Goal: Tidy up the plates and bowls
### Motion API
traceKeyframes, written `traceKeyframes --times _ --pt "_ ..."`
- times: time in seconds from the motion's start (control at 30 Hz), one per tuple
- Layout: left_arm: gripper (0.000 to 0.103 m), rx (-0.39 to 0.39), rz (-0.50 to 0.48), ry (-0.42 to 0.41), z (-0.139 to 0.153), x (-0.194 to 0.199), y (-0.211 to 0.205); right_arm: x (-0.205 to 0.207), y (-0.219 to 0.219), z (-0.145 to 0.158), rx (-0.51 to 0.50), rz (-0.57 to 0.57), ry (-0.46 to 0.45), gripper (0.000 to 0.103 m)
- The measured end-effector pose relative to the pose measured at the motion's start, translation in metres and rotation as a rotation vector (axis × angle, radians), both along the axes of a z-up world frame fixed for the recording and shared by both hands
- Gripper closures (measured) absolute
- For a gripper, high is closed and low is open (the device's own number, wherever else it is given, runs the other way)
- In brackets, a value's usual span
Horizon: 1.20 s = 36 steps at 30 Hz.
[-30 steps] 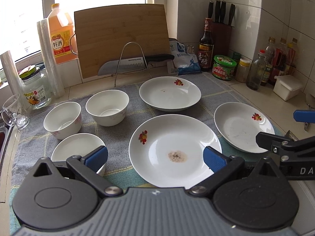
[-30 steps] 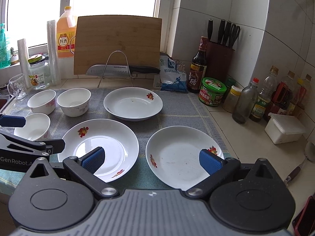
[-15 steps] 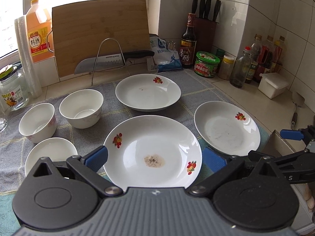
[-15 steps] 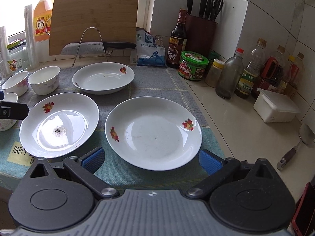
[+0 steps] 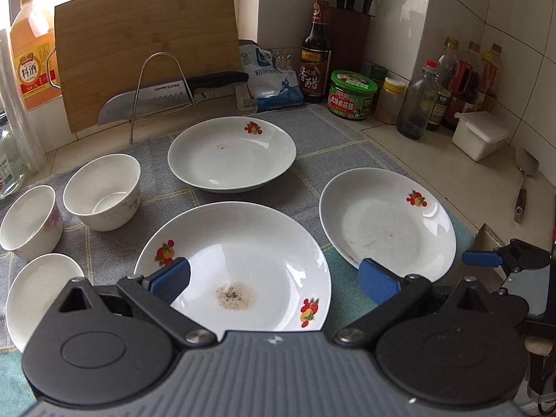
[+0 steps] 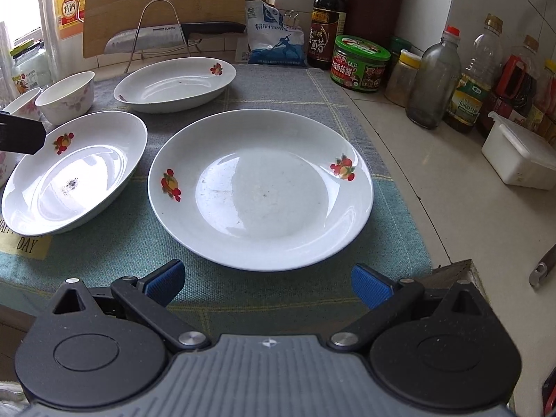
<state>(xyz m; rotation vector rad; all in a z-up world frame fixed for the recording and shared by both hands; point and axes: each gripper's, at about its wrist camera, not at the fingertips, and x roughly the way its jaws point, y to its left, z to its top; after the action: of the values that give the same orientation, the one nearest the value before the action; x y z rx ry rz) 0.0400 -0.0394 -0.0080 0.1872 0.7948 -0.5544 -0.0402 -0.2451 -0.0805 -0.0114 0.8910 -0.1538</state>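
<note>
Both grippers, left gripper (image 5: 274, 278) and right gripper (image 6: 266, 283), are hovering wide open, empty, over crumb-speckled plates (image 5: 239, 260); bottles (image 6: 431, 83) are crowding the counter's edge.

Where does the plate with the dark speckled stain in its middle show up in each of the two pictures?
Left wrist view: stained plate sits bottom centre, just ahead of the left tool.
Right wrist view: same plate at the left edge.
Shared landmark: green-lidded jar at the back.
</note>
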Motion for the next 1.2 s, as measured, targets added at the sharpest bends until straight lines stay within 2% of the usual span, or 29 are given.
traceKeyframes --times 0.23,0.53,0.83,1.0,1.2 --pt "0.001 0.035 -0.009 0.001 -0.002 0.009 -0.02 0.014 -0.017 -0.016 0.048 0.036 0.011 0.0" --pt "0.001 0.083 -0.05 -0.016 -0.009 0.027 -0.053 0.018 -0.021 -0.017 0.05 0.141 -0.004 0.0" --pt "0.001 0.053 -0.2 0.016 -0.01 0.052 -0.09 0.009 -0.028 -0.024 0.049 0.19 -0.084 0.0" --pt "0.001 0.099 -0.277 0.023 -0.018 0.063 -0.116 0.006 -0.031 -0.026 0.048 0.219 -0.118 0.0" --pt "0.002 0.139 -0.374 0.097 -0.036 0.084 -0.144 0.006 -0.035 -0.027 0.05 0.254 -0.141 0.0"
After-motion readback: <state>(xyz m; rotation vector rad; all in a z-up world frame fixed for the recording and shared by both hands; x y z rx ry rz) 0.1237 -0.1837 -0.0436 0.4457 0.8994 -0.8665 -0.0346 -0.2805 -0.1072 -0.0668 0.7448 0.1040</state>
